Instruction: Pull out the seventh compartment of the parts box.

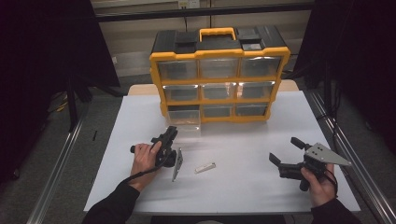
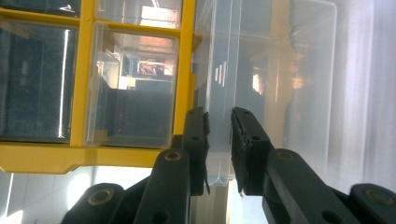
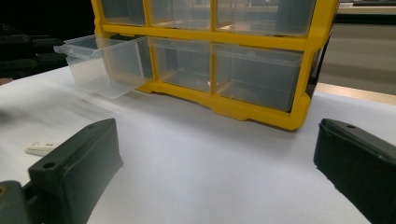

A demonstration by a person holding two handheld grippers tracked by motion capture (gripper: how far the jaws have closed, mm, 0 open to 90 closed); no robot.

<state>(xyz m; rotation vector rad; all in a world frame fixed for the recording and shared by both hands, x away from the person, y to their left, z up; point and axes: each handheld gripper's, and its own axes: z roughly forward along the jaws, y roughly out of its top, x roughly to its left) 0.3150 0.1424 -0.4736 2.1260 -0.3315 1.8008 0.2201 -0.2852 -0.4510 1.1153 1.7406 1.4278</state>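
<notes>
Left tool (image 1: 169,132), left of frame centre in the high view, is clamped on the front lip of the clear drawer (image 1: 184,117), which stands pulled out of the bottom-left bay of the yellow organizer (image 1: 219,54). Right tool (image 1: 286,150), lower right, rests with jaws wide apart, holding nothing. A small white piece (image 1: 205,167) lies on the counter (image 1: 243,186) between them.

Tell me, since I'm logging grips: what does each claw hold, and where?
Left claw grips the pulled-out drawer by its front lip. Right claw is open, holding nothing.
</notes>
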